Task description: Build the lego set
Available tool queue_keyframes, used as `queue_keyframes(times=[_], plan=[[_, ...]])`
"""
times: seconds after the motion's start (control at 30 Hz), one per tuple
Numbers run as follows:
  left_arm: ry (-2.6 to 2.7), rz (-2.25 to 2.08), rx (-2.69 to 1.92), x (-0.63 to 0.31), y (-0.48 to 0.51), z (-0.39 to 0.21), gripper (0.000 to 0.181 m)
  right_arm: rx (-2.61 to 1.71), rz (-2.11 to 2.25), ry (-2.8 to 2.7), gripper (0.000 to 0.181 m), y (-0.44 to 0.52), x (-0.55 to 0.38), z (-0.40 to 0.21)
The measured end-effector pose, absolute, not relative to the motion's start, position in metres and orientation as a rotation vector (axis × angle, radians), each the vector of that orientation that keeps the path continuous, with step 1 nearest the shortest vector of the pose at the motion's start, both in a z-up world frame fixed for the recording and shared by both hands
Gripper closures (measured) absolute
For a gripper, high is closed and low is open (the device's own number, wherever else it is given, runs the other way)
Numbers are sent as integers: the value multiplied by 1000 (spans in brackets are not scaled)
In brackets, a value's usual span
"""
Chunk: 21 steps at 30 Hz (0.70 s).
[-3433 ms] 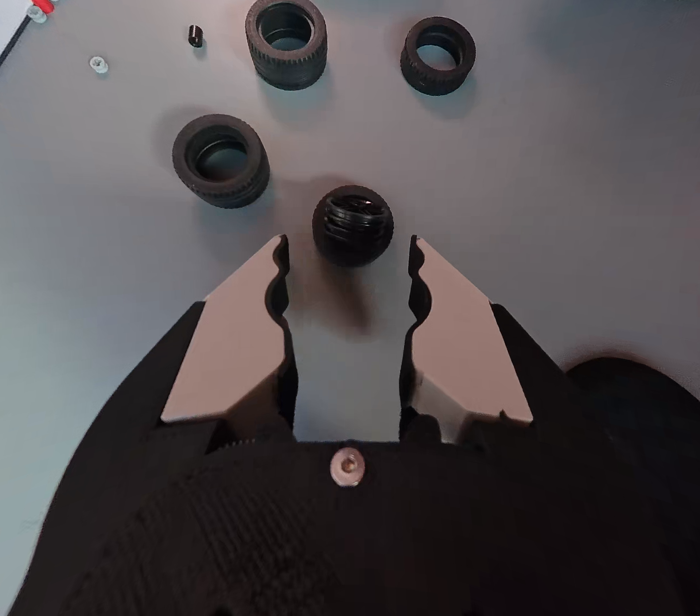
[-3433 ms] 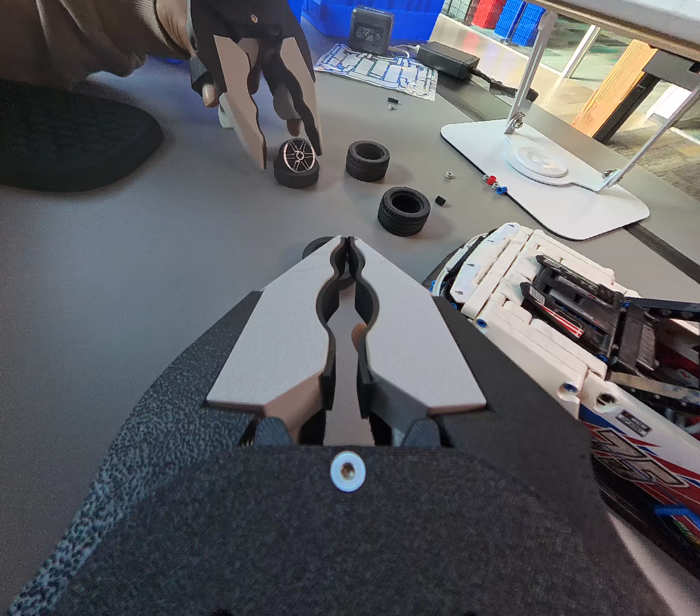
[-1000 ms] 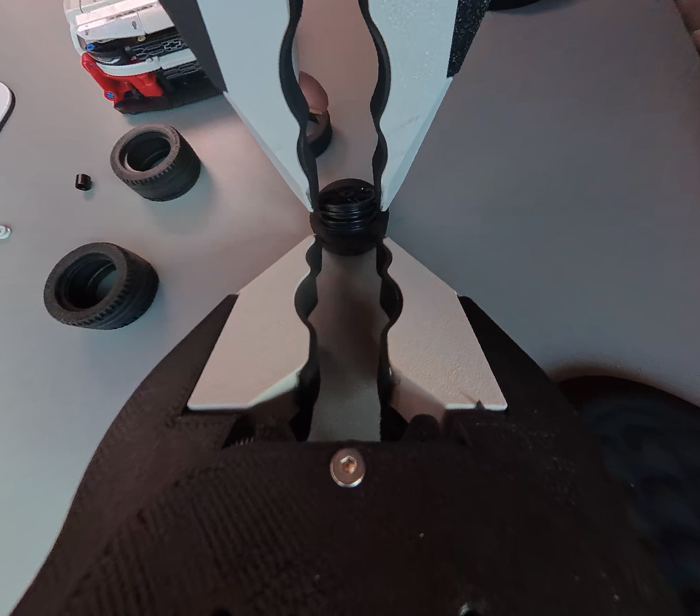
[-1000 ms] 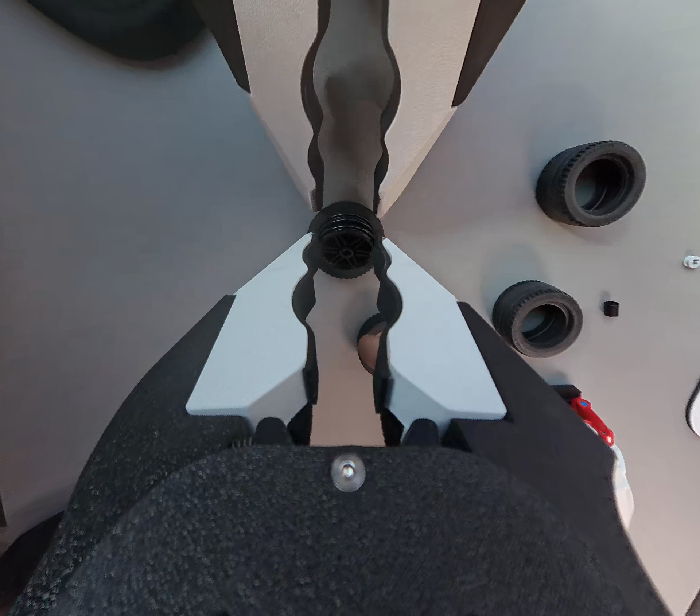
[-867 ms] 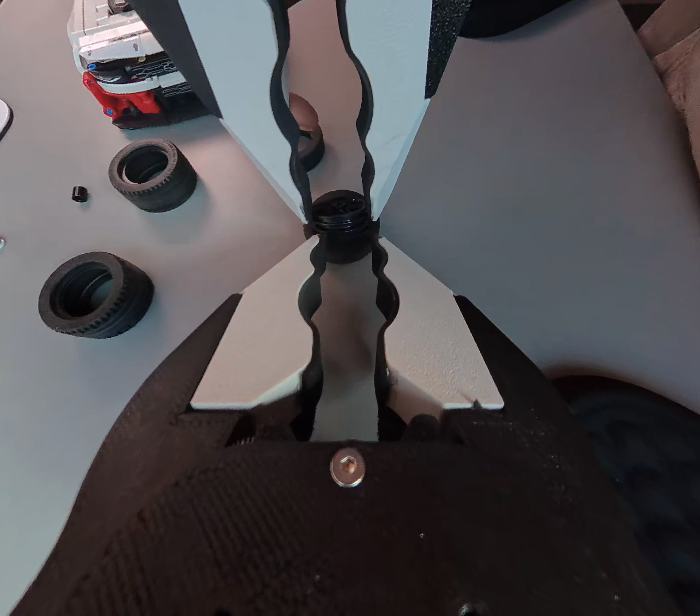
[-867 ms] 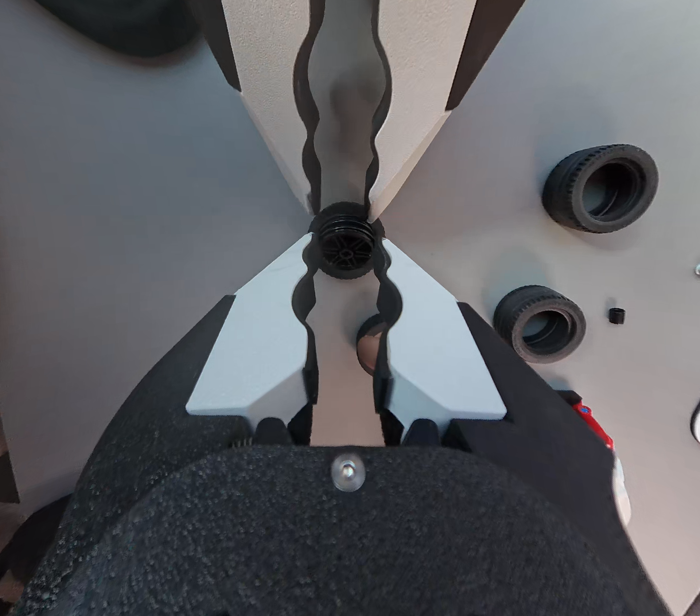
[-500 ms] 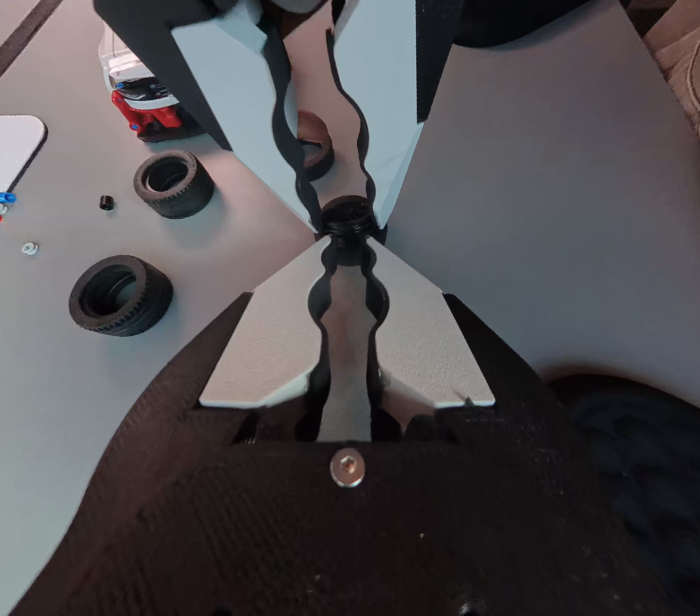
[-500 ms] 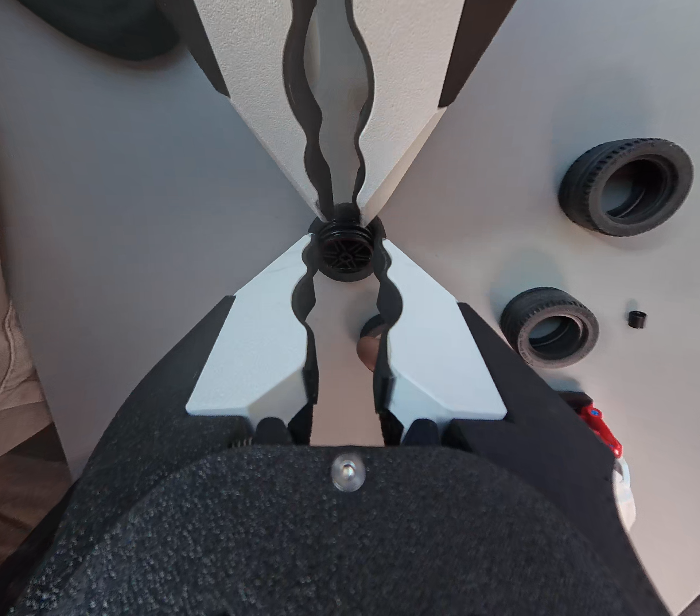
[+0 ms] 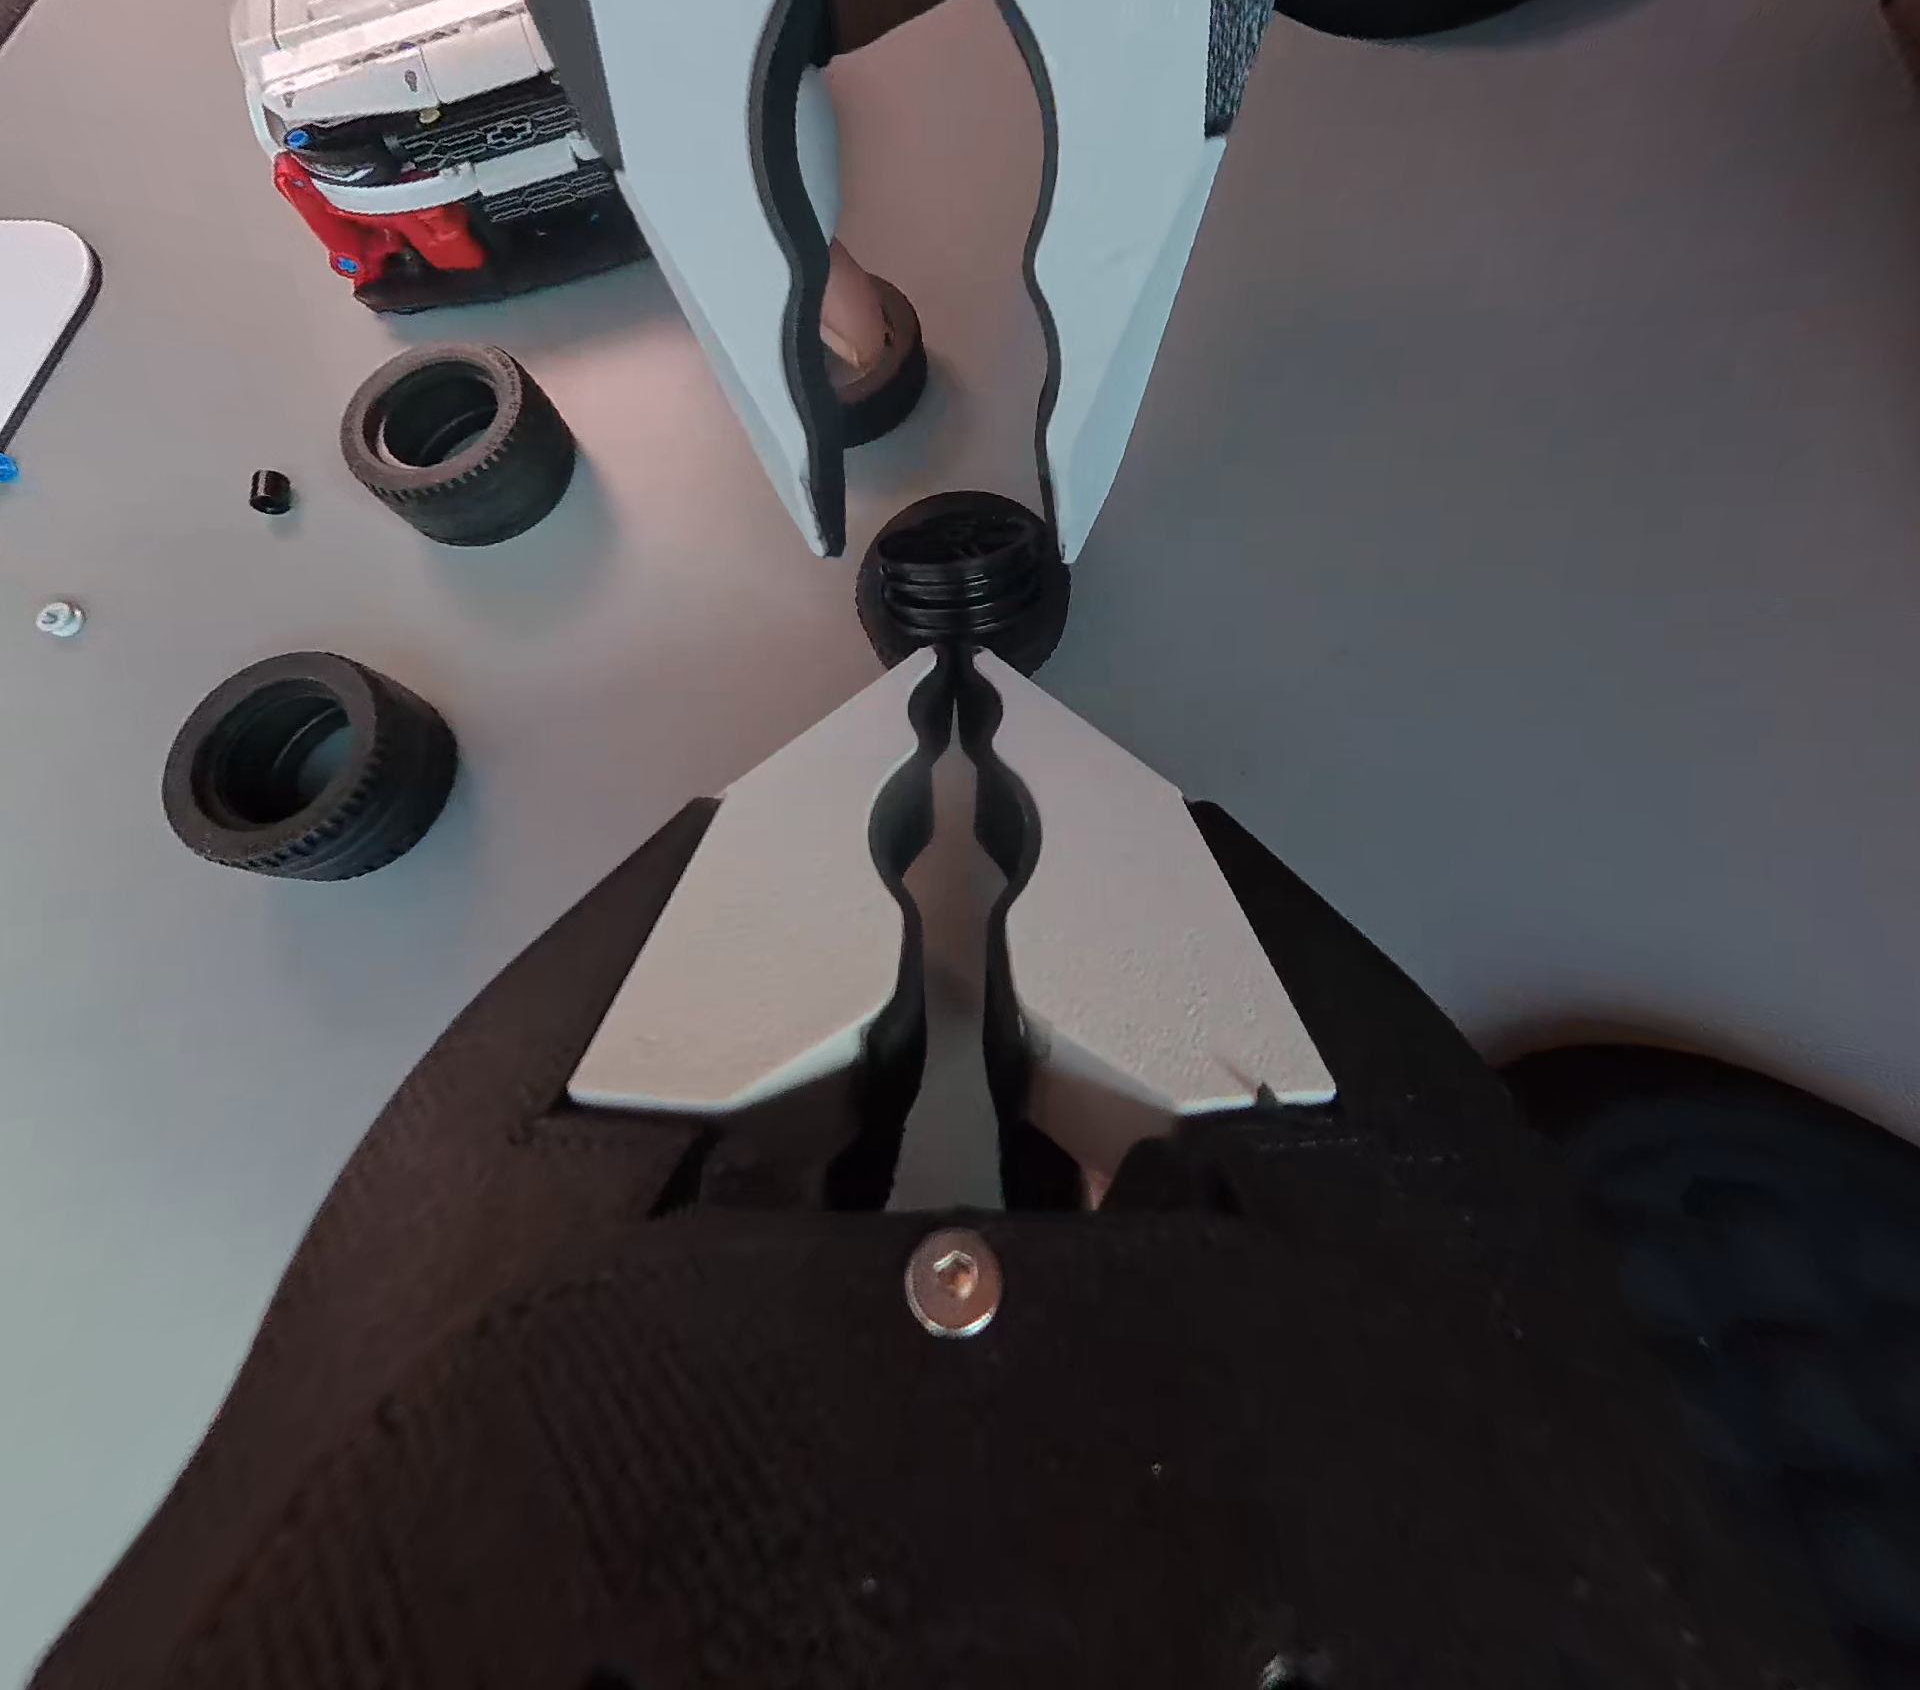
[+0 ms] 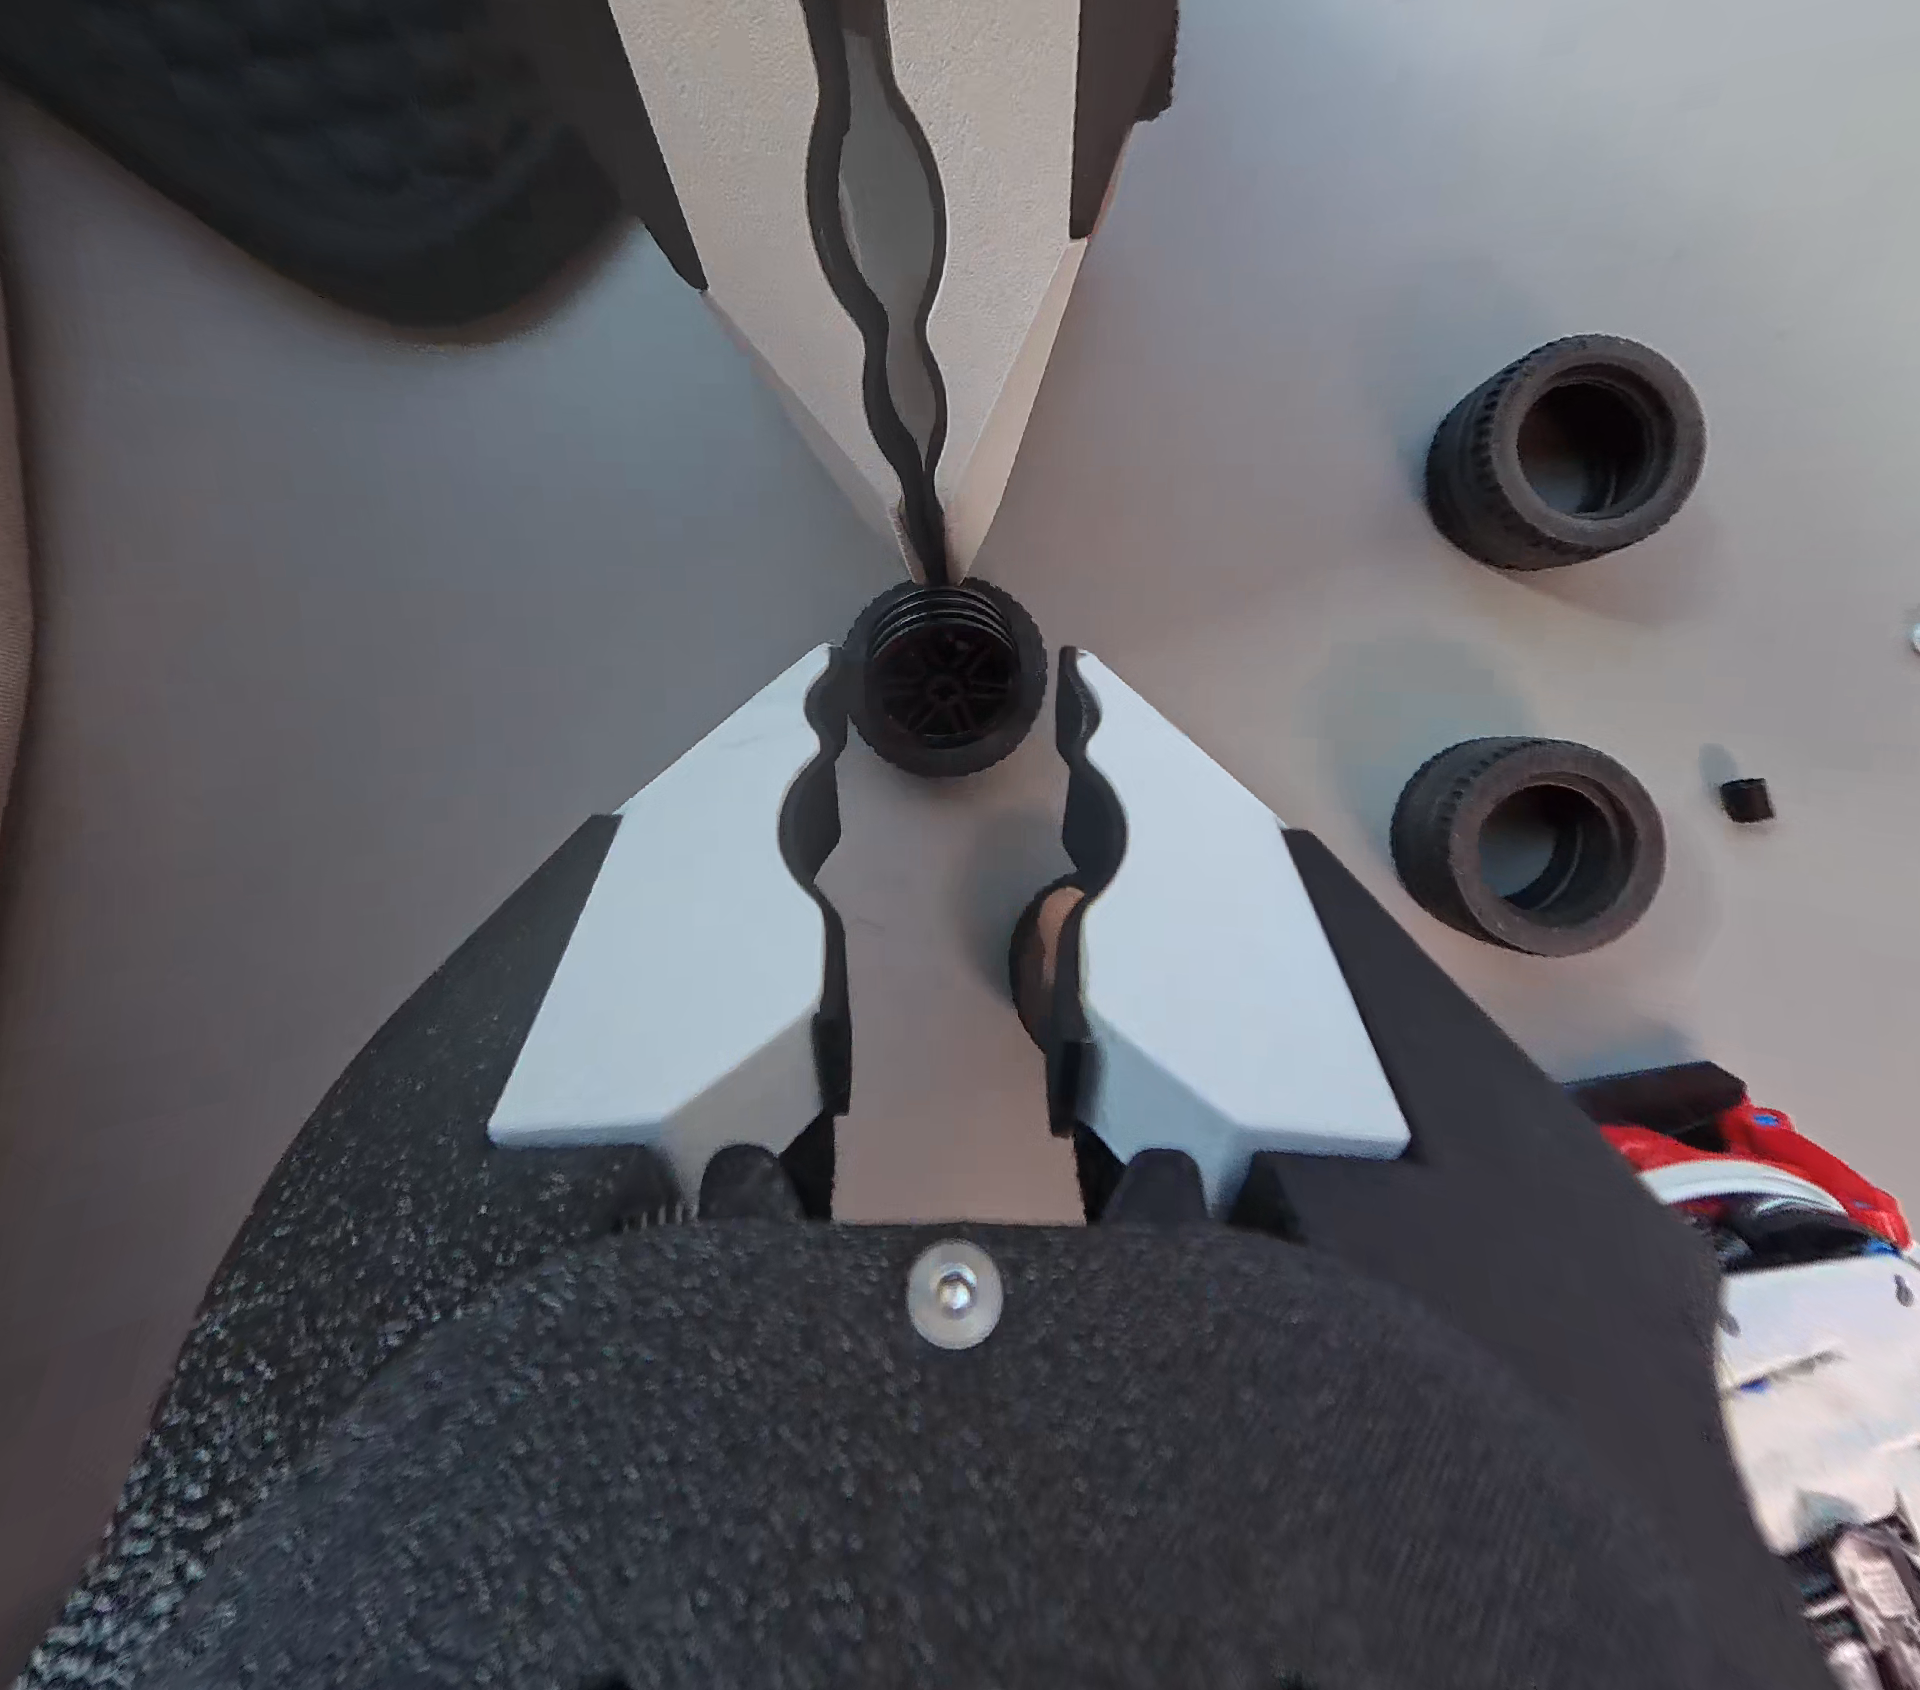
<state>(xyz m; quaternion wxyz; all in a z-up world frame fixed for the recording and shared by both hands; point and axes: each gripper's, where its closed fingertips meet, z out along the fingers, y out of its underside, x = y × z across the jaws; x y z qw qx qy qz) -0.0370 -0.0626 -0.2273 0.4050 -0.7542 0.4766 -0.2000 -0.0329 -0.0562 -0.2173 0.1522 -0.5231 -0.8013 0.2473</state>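
Wheel point(image 10: 945, 690) pinched by left gripper point(image 9: 958, 661) fingertips.

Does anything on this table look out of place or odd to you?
The black wheel between the two grippers has a rim but no tyre. Two loose tyres lie empty on the grey table beside the toy car. A few tiny parts lie scattered there too.

2 claws point(image 9: 958, 653) point(image 9: 940, 544), 1 rimmed wheel point(image 9: 961, 591), 3 loose tyres point(image 9: 457, 445) point(image 9: 307, 767) point(image 9: 878, 373), 1 lego car point(image 9: 416, 113).
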Motion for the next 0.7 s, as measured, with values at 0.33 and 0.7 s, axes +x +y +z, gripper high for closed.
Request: queue_keyframes(times=[0.33, 0.7], plan=[[1181, -577, -1915, -44, -63, -228, 157, -1481, 748, -2347, 154, -66, -30, -222], [1326, -548, -1817, -16, -75, -230, 131, -1624, 1327, -1984, 154, -78, -22, -199]])
